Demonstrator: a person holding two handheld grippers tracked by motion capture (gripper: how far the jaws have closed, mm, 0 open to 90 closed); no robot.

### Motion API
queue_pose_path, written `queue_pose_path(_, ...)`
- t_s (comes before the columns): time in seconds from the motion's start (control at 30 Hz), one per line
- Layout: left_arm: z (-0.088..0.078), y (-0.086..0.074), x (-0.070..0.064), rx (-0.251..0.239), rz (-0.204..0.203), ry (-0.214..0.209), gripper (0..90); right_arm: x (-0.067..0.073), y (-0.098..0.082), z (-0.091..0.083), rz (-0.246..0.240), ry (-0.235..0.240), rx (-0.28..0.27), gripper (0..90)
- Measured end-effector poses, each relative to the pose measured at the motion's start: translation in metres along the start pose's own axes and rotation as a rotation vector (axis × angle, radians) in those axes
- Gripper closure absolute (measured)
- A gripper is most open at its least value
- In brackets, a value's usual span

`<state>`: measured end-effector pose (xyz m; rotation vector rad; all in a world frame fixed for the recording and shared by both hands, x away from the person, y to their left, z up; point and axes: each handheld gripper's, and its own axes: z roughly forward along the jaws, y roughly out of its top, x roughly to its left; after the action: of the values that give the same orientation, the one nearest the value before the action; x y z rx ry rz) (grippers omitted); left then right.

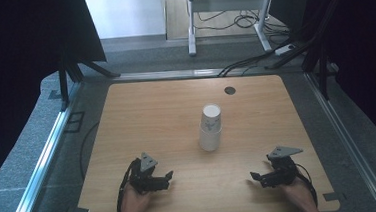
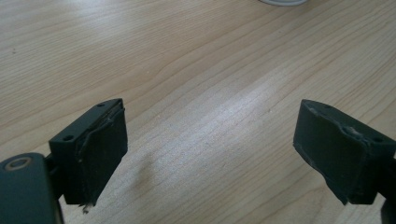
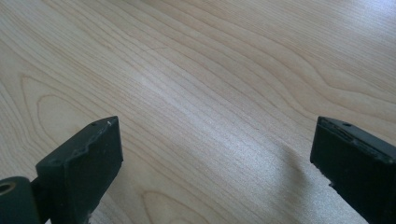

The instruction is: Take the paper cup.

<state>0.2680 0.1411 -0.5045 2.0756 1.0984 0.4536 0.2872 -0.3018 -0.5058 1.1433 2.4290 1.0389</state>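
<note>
A stack of white paper cups [image 1: 210, 127] stands mouth down near the middle of the wooden table [image 1: 141, 114]. My left gripper [image 1: 167, 179] rests low over the table near its front edge at the left, jaws wide apart with bare wood between them. In the left gripper view my left gripper [image 2: 210, 154] has the cup's rim [image 2: 282, 2] at the top edge. My right gripper [image 1: 254, 177] sits near the front edge at the right, also open. Between the black jaws of my right gripper [image 3: 215, 172] lies plain wood grain.
A small dark round hole [image 1: 230, 90] marks the table's far side. Metal rails [image 1: 39, 161] run along both sides of the table. A white desk frame [image 1: 224, 13] with cables stands on the floor behind, and black curtains hang left and right.
</note>
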Motion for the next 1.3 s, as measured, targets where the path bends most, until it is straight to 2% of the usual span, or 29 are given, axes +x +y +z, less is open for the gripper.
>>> queue_pose_path(0.13, 0.002, -0.001, -0.001, 0.014, 0.005, 0.007, 10.2, 0.001, 0.000, -0.001, -0.005, 0.003, -0.008, 2.4)
queue_pose_path(0.2, 0.003, -0.001, -0.001, 0.013, -0.010, 0.004, 9.1, 0.001, 0.001, -0.001, -0.007, 0.003, -0.009, 2.4)
queue_pose_path(0.43, 0.002, -0.001, 0.000, 0.006, -0.023, -0.006, 9.8, 0.003, 0.002, -0.001, -0.018, 0.008, -0.007, 2.4)
queue_pose_path(0.6, 0.001, 0.001, 0.001, 0.004, -0.004, -0.016, 10.9, 0.003, 0.002, -0.001, -0.023, 0.010, -0.005, 2.4)
queue_pose_path(0.87, -0.006, 0.008, 0.001, 0.020, -0.039, -0.038, 10.5, 0.006, 0.006, -0.002, -0.032, 0.029, -0.005, 2.4)
queue_pose_path(1.1, -0.007, 0.016, 0.002, 0.027, -0.058, -0.053, 4.7, 0.006, 0.013, -0.005, -0.042, 0.043, -0.021, 2.9)
queue_pose_path(1.3, -0.006, 0.023, 0.003, 0.035, -0.054, -0.062, 0.0, 0.006, 0.019, -0.007, -0.037, 0.058, -0.026, 3.0)
